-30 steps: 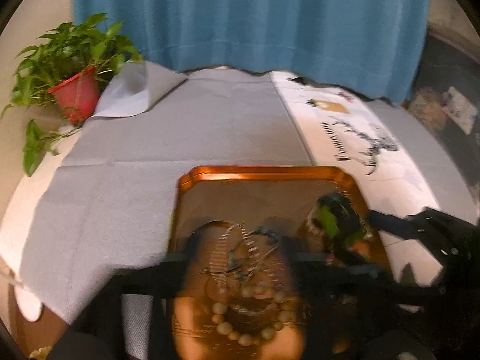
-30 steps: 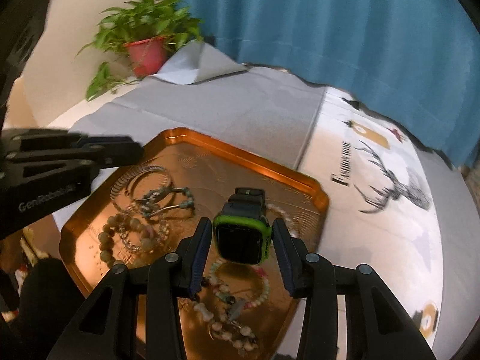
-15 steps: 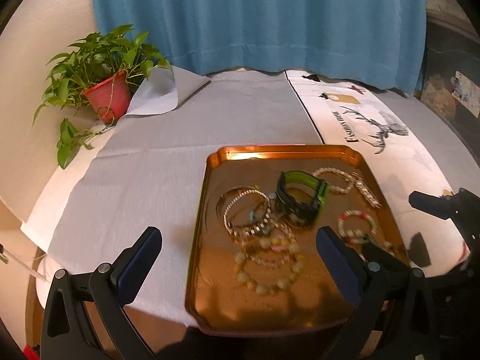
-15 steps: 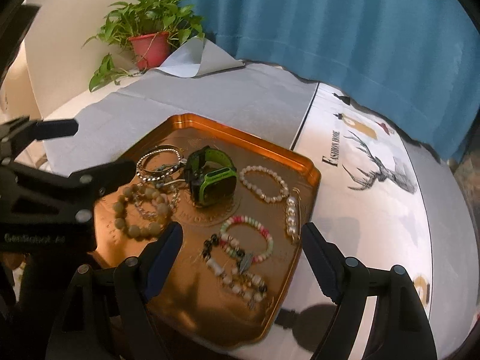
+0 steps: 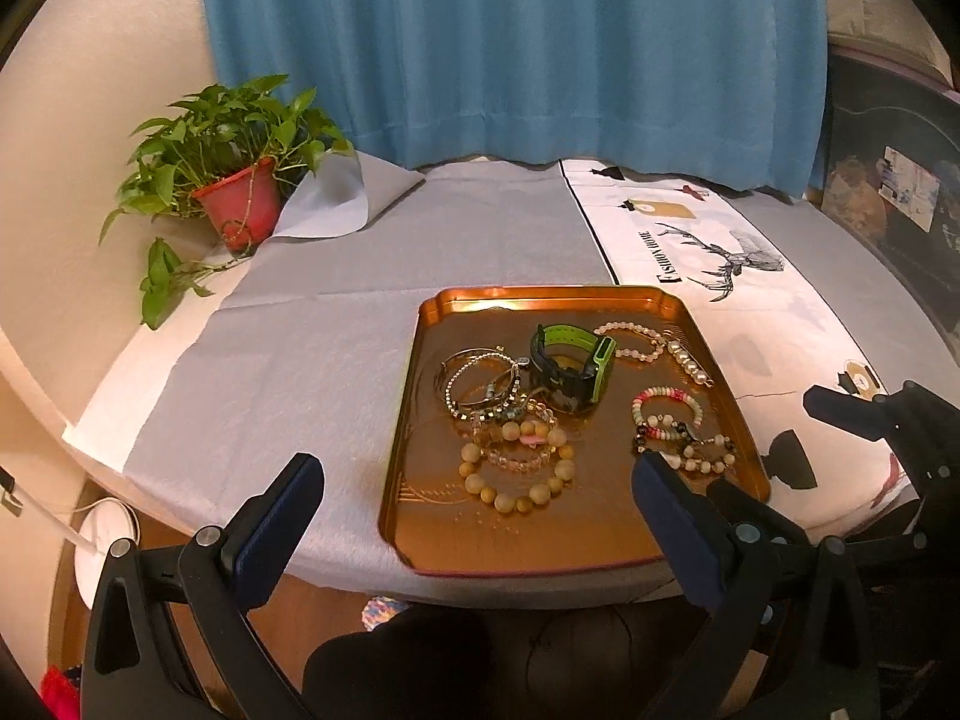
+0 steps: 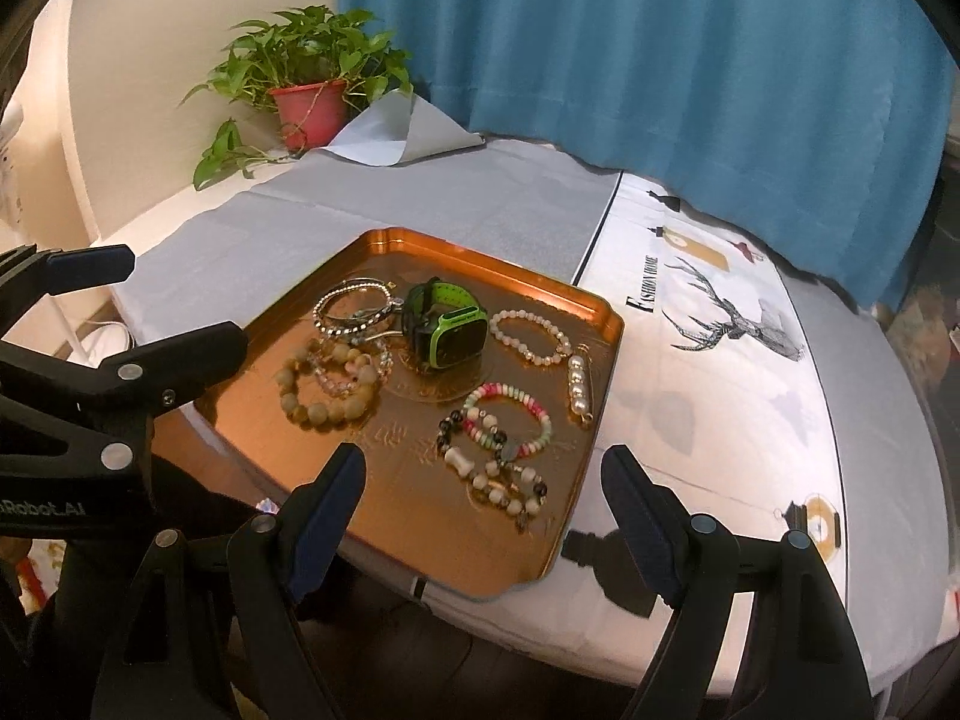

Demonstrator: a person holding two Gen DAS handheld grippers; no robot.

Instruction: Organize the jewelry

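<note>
Both claws have been drawn back from the copper-coloured metal tray; the green rubber-strapped watch has been left there among beaded bracelets. Left claw and right claw are spread, empty. "FASHION HOME" is printed on the table cloth.

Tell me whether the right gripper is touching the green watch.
Apart. The right wrist view shows the right gripper open near the tray's front edge, with bare tray and bracelets between it and the green watch.
</note>
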